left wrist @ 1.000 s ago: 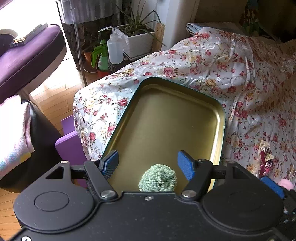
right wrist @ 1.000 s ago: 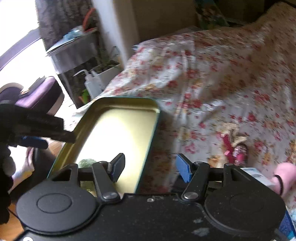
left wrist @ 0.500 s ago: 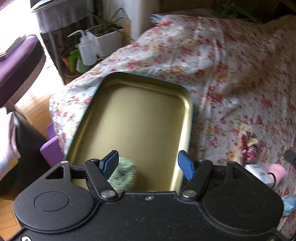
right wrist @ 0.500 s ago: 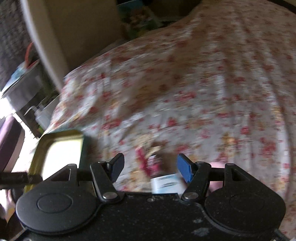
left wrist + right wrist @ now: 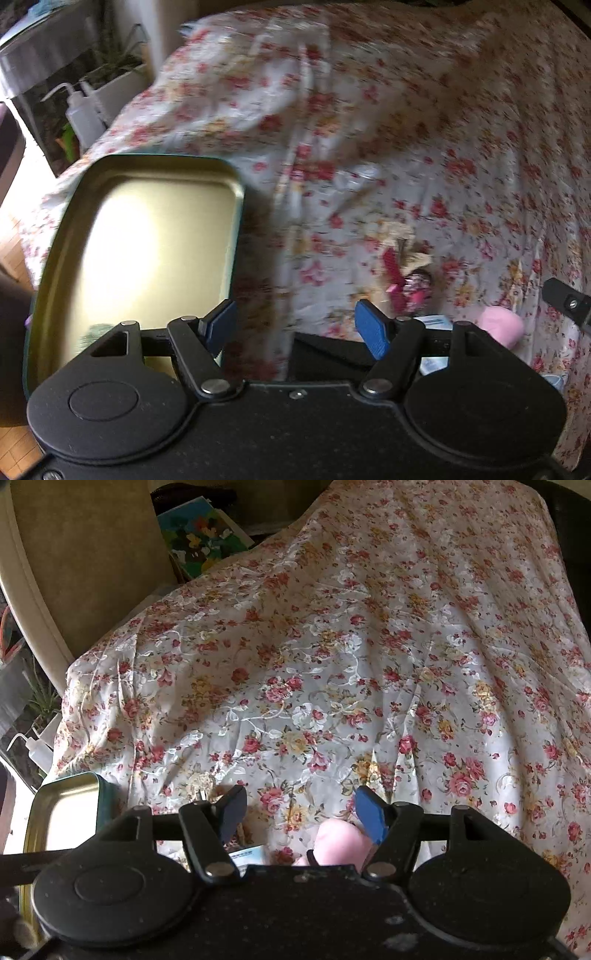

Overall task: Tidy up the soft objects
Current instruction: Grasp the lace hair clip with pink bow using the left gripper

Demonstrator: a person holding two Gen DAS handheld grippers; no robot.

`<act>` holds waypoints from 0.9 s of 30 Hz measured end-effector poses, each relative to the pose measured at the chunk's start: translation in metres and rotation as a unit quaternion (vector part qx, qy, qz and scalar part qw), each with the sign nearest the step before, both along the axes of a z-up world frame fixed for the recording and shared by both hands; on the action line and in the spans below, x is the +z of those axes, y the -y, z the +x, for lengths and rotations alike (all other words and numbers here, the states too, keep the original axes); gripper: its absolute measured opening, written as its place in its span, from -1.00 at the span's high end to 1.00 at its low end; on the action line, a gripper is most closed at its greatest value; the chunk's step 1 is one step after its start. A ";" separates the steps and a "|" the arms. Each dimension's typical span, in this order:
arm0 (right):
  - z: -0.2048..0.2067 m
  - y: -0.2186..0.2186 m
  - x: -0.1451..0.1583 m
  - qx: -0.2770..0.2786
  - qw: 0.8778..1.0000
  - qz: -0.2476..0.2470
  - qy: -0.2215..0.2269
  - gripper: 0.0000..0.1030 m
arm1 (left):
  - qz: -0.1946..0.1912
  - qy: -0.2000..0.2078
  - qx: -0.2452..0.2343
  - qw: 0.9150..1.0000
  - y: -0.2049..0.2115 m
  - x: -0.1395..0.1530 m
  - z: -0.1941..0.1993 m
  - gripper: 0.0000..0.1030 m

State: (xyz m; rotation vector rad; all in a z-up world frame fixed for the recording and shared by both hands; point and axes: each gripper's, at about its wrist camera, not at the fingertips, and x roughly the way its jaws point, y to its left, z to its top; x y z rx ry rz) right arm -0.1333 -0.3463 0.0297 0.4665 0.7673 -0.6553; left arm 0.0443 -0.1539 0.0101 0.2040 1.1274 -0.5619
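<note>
A gold metal tray (image 5: 236, 206) with a teal rim lies on the floral bedspread; its corner also shows in the right wrist view (image 5: 66, 797). A green fuzzy ball (image 5: 96, 330) lies at the tray's near end, mostly hidden behind my left gripper's body. My left gripper (image 5: 295, 326) is open and empty over the bedspread just right of the tray. A pink soft object (image 5: 341, 843) with a dark band lies between the open fingers of my right gripper (image 5: 301, 812), near the right fingertip (image 5: 369, 818). It also shows in the left wrist view (image 5: 504, 326).
A red and beige trinket (image 5: 406, 273) and a white-blue packet (image 5: 247, 856) lie on the floral bedspread (image 5: 332, 664) near the pink object. White squeeze bottles (image 5: 83, 114) and a planter (image 5: 118, 85) stand beyond the bed's left edge. A colourful picture (image 5: 199, 539) leans at the back.
My left gripper has swung right, off the tray and the green ball left in it. My right gripper has moved right and forward over the pink object.
</note>
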 end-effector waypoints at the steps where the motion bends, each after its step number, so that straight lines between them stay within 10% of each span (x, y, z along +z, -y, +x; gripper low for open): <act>1: 0.000 0.001 -0.002 0.000 1.000 0.000 -0.002 -0.25 | 0.001 -0.002 -0.002 1.000 0.006 -0.003 -0.001 -0.28; 27: -0.019 0.045 -0.035 -0.031 0.998 0.040 0.042 -0.26 | 0.008 -0.024 -0.039 0.999 0.111 -0.070 -0.012 -0.29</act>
